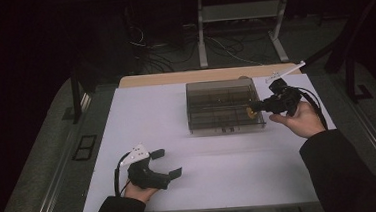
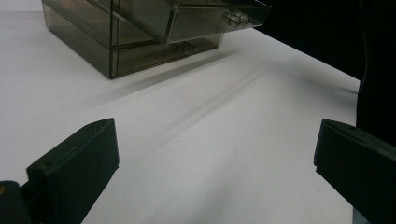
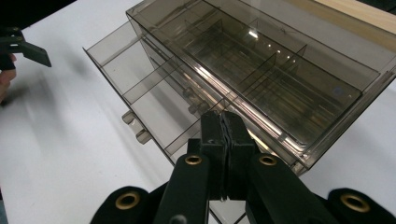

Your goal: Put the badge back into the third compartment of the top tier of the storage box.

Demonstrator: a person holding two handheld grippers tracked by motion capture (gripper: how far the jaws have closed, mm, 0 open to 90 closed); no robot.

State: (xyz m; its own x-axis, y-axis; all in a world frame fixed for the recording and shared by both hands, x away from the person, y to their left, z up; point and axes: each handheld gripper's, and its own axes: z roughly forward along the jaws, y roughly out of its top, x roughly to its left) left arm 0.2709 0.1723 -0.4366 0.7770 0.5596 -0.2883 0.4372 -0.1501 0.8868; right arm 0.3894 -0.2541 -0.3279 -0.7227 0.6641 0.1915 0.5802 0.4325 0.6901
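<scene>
A smoky see-through organizer box (image 1: pixel 221 106) with divided compartments stands on the white table (image 1: pixel 206 185). In the right gripper view one of its drawers (image 3: pixel 140 88) is pulled out, with small handles on its front. My right gripper (image 1: pixel 254 109) is at the box's right front corner. Its jaws are pressed together over the box (image 3: pixel 261 70), and my right gripper (image 3: pixel 226 123) has nothing showing past its tips. A small yellowish spot (image 1: pixel 251 112) sits at its tip in the high view; I cannot tell what it is. My left gripper (image 1: pixel 167 162) is wide open near the table's front left, with nothing between its jaws (image 2: pixel 217 149).
The box (image 2: pixel 116 42) is well ahead of the left gripper, across bare white table. A wooden strip (image 1: pixel 209 75) runs behind the table top. Metal stand legs (image 1: pixel 202 40) and cables lie on the floor beyond. The person's dark sleeve (image 1: pixel 351 175) covers the right front corner.
</scene>
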